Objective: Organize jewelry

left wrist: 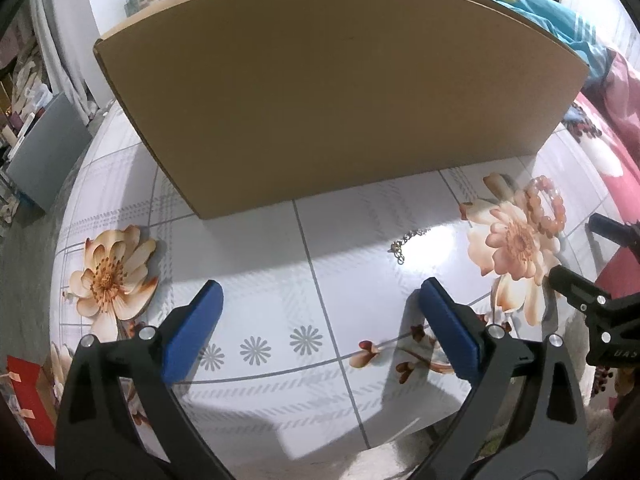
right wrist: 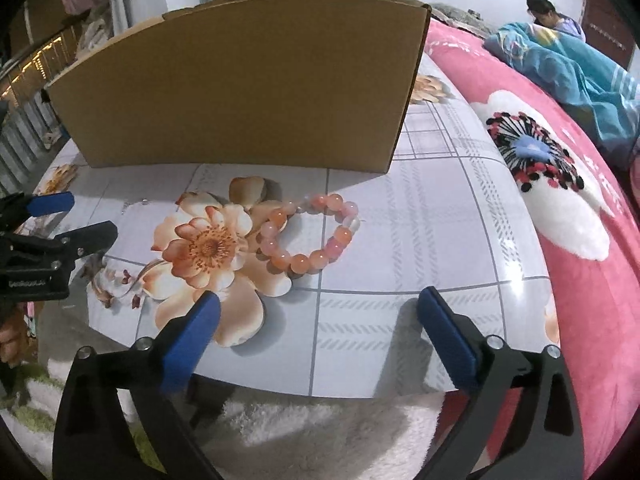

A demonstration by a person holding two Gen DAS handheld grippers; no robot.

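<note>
brown cardboard box [left wrist: 340,92] stands upright at the back of the glossy floral table [left wrist: 280,360], w/ a pink blanket [right wrist: 580,280] along the table's right edge. left gripper [left wrist: 320,296] & right gripper [right wrist: 318,300] both hang over the near edge w/ jaws wide apart, nothing between the 2 blue pads of either. peach bead bracelet [right wrist: 310,234] lies flat beside the printed flower, apart from the box; thin chain [left wrist: 404,242] lies just left of it.
</note>
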